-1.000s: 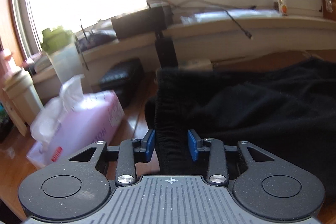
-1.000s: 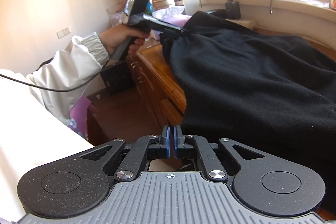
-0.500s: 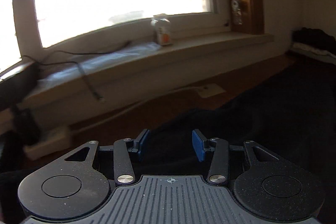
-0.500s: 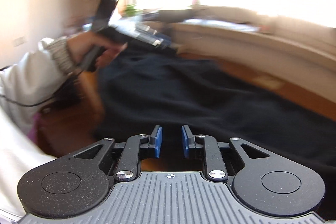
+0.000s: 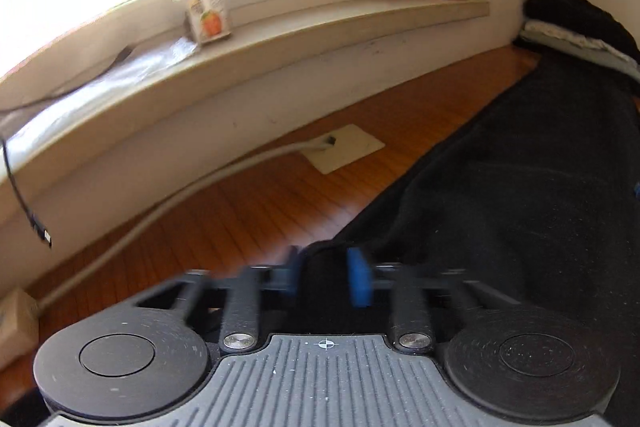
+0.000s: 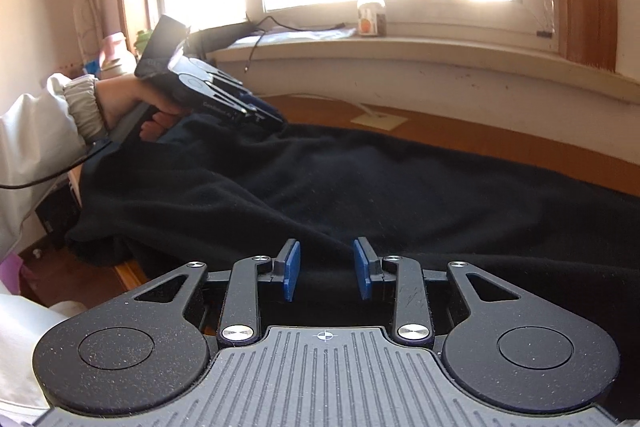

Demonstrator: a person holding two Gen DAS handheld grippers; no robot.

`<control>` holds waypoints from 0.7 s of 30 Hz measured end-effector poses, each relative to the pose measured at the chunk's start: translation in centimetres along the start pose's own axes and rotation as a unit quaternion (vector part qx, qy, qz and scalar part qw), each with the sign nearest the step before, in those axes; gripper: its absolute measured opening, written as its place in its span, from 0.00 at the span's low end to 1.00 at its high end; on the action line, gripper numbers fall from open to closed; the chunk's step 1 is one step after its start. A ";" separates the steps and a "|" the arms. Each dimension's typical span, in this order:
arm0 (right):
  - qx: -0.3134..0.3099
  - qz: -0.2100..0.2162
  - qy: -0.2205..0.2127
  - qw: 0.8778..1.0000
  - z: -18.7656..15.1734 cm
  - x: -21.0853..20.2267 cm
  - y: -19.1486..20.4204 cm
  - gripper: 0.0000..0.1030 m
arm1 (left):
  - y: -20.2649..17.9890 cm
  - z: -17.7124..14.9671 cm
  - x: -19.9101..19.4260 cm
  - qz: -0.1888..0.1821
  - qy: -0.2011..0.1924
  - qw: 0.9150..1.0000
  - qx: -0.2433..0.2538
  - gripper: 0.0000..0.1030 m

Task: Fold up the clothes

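Black garment (image 6: 360,187): 1, spread across the wooden worktop (image 5: 248,203), near edge hanging over the front. Left gripper (image 5: 326,277): jaws just closing, blurred, pinching a fold of the garment's far edge. Right gripper (image 6: 326,269): jaws just opening, parted, cloth lying between them unpinched. Windowsill (image 5: 320,27): 1 small carton (image 5: 208,15).

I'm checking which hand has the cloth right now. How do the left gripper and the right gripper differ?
The left gripper has just been closing, with an edge of the black garment bunched between its pads; the right gripper has just been opening, its pads clear of the cloth. The left looks motion-blurred, the right sharp. Both have blue pads and sit over the same garment.
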State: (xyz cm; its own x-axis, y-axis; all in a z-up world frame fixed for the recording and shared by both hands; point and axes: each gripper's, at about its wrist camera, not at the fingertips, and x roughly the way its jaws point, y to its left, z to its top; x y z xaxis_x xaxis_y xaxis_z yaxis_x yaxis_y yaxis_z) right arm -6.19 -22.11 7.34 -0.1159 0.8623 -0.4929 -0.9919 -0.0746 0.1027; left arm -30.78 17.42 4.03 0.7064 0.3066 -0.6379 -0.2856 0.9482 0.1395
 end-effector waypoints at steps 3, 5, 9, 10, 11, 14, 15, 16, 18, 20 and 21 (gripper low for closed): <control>0.006 0.003 -0.001 1.000 0.1 0.4 0.2 0.30 | 0.8 -0.1 -1.9 0.014 -0.059 0.997 -0.036 0.09; 0.010 0.005 -0.003 1.000 0.0 0.4 0.2 0.30 | 0.5 -0.1 -2.0 0.038 -0.070 0.996 -0.032 0.11; 0.008 0.009 -0.002 1.000 -0.1 0.3 0.1 0.30 | -0.2 -0.5 -0.7 0.072 -0.053 0.996 -0.013 0.35; 0.009 0.010 -0.002 1.000 0.0 0.4 0.0 0.30 | 0.0 -0.7 -0.3 0.074 -0.048 0.996 -0.020 0.44; 0.009 0.013 -0.001 1.000 0.1 0.5 -0.1 0.30 | 0.2 -0.9 0.1 0.075 -0.043 0.996 -0.027 0.48; 0.007 0.020 -0.003 1.000 0.2 0.2 -0.3 0.30 | 0.8 -1.6 1.0 0.069 -0.028 0.996 -0.045 0.64; 0.004 0.023 -0.003 1.000 0.3 0.1 -0.2 0.31 | 0.9 -1.9 1.2 0.068 -0.026 0.996 -0.049 0.66; 0.000 0.026 -0.002 1.000 0.4 0.0 -0.2 0.31 | 1.1 -2.1 1.4 0.066 -0.023 0.996 -0.053 0.67; -0.008 0.031 0.001 0.999 0.6 -0.2 0.1 0.31 | 1.4 -2.2 1.6 0.066 -0.019 0.996 -0.059 0.69; -0.026 0.035 0.007 0.999 0.8 -0.2 0.9 0.31 | 1.4 -2.2 1.7 0.069 -0.016 0.996 -0.062 0.72; -0.038 0.038 0.010 0.999 0.9 -0.1 1.5 0.31 | 1.4 -2.2 1.6 0.069 -0.016 0.995 -0.063 0.73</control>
State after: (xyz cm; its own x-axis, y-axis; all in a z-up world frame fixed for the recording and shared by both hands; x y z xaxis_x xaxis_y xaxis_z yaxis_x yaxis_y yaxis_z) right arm -7.59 -21.86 8.37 -0.1903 0.8430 -0.5031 -0.9814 -0.1766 0.0753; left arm -31.48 19.04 1.52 0.6742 0.4375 -0.5950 -0.4593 0.8793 0.1262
